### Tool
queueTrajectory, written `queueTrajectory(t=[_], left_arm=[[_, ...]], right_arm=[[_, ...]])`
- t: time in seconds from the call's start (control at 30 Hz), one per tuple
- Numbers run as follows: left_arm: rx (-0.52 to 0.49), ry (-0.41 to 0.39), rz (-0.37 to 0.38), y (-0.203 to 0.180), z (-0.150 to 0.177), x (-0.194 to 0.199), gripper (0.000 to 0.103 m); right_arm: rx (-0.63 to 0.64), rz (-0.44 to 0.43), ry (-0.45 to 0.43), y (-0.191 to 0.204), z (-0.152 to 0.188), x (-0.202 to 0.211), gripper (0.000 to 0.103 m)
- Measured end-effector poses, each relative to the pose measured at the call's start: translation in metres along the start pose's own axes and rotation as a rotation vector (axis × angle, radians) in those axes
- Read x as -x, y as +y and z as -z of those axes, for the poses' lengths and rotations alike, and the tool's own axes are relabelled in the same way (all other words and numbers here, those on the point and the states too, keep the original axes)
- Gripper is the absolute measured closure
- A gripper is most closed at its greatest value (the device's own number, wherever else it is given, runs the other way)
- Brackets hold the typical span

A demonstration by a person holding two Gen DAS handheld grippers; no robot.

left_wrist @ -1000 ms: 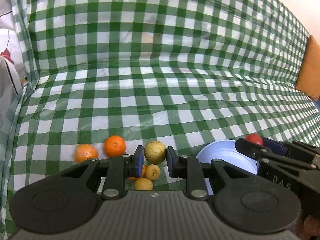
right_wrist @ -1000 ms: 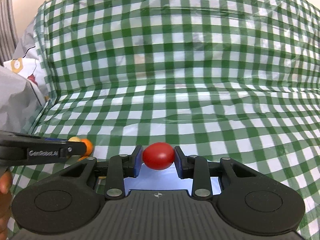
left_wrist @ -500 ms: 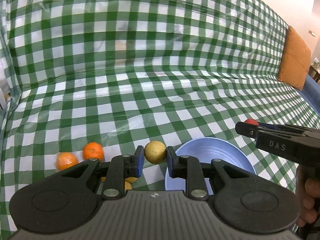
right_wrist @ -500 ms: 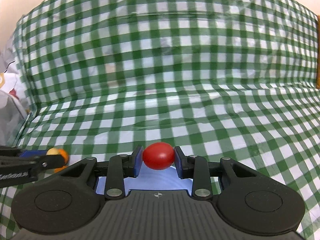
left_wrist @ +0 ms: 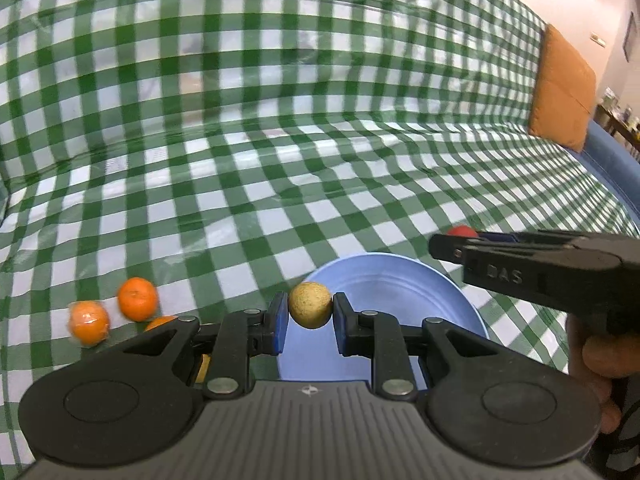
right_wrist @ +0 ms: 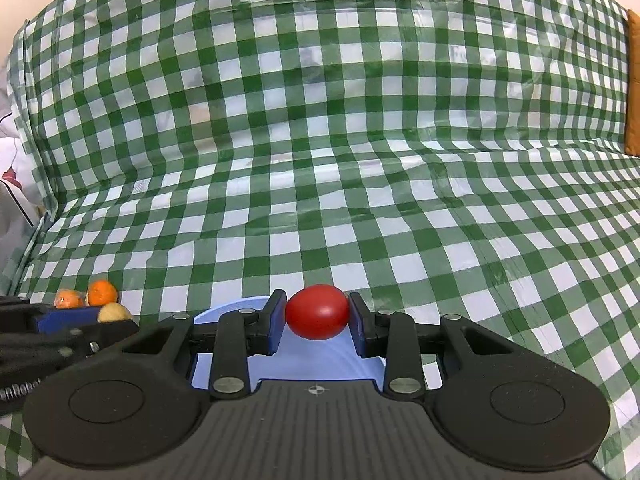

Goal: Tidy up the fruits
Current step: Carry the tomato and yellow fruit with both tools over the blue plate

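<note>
My left gripper [left_wrist: 310,312] is shut on a round yellow-brown fruit [left_wrist: 310,305] and holds it over the near left rim of a light blue bowl [left_wrist: 400,292]. My right gripper [right_wrist: 317,314] is shut on a red tomato [right_wrist: 317,311] and holds it over the same bowl [right_wrist: 320,364]. In the left wrist view the right gripper [left_wrist: 452,246] reaches in from the right above the bowl's far rim. Two oranges [left_wrist: 137,299] [left_wrist: 88,323] lie on the cloth left of the bowl, with a third [left_wrist: 160,322] partly hidden behind my left gripper.
A green and white checked cloth [left_wrist: 280,140] covers the seat and backrest. An orange cushion [left_wrist: 562,88] stands at the far right. The left gripper's side shows at the left edge of the right wrist view [right_wrist: 60,336]. Printed fabric [right_wrist: 12,200] lies at the far left.
My left gripper has lifted the yellow-brown fruit from the cloth and carried it right, over the bowl's rim. My right gripper still holds the tomato over the bowl.
</note>
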State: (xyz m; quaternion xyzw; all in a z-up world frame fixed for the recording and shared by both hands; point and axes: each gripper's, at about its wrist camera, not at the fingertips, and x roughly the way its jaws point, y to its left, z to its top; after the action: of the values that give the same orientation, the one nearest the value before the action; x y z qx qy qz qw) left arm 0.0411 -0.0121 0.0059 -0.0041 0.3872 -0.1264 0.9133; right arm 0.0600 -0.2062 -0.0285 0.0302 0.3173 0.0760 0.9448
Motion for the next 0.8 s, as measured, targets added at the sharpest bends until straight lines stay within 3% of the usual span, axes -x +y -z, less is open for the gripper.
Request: queueTrajectory(t=[0.8], left_arm=[[-0.106,0.002,0.042,-0.033,0.010,-0.004,0.077]], right_arm=[[0.004,0.034,-0.011,-0.003,0.000,0.001,0.069]])
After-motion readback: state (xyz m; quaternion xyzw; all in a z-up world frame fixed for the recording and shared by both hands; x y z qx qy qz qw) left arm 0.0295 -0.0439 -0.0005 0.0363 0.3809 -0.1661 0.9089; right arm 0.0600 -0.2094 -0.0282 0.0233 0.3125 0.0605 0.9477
